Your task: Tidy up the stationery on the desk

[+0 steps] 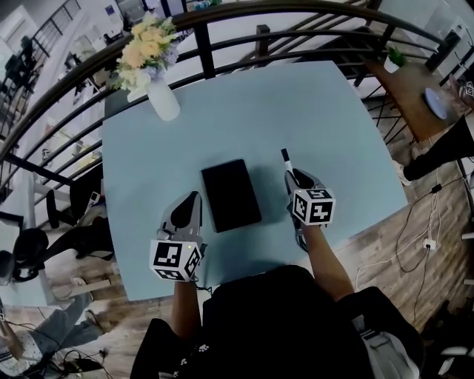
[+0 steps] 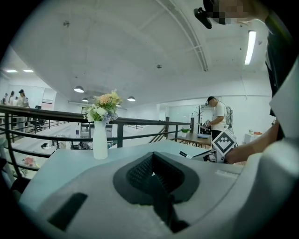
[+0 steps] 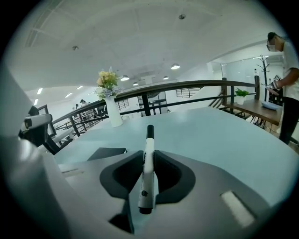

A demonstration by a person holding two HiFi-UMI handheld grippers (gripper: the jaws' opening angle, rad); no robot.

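A black‑capped white marker [image 3: 148,170] is clamped lengthwise between the jaws of my right gripper [image 3: 148,156], its cap pointing ahead over the table. In the head view the marker [image 1: 286,158] sticks out beyond the right gripper [image 1: 298,179], to the right of a flat black notebook [image 1: 231,195] lying mid‑table. The notebook [image 3: 106,153] shows left of the jaws in the right gripper view. My left gripper [image 1: 193,201] hovers just left of the notebook, and its jaws [image 2: 152,173] are shut with nothing between them.
A white vase of flowers [image 1: 161,96] stands at the far left of the pale blue table [image 1: 318,111]. A dark railing [image 1: 222,15] curves behind it. A wooden side table [image 1: 415,92] stands far right, with a person [image 2: 217,117] beside it.
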